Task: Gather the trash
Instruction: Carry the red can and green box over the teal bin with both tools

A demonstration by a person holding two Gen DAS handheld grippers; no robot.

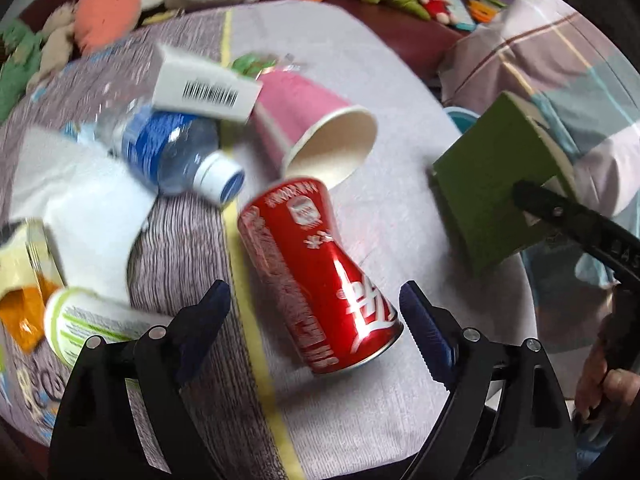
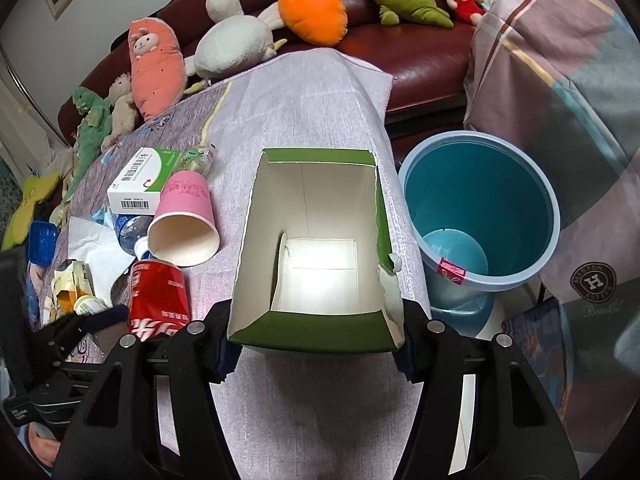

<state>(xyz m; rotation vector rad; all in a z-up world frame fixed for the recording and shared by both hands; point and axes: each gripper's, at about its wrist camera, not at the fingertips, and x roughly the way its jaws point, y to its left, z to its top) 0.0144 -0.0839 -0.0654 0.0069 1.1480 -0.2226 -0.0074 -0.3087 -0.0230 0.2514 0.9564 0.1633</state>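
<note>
Left wrist view: the left gripper [image 1: 316,312] is spread wide above a dented red can [image 1: 320,276] that lies on its side between the open jaws, untouched by either pad. For a sound pick, the jaws are probably best lowered squarely across the can's body near its rounded end before being closed, so that the dented middle is not squeezed askew. A pink paper cup [image 1: 316,124], a plastic bottle [image 1: 176,152] and a white carton [image 1: 204,88] are piled just behind.

Right wrist view: the right gripper [image 2: 316,348] is clamped on an open green box [image 2: 316,248], which is held mouth-up beside the litter. A blue bin [image 2: 480,216] is seen standing empty off the table's edge. A striped lilac cloth [image 2: 312,92] is spread over the table; plush toys [image 2: 312,8] are lined along a dark red sofa [image 2: 420,52] behind.
</note>
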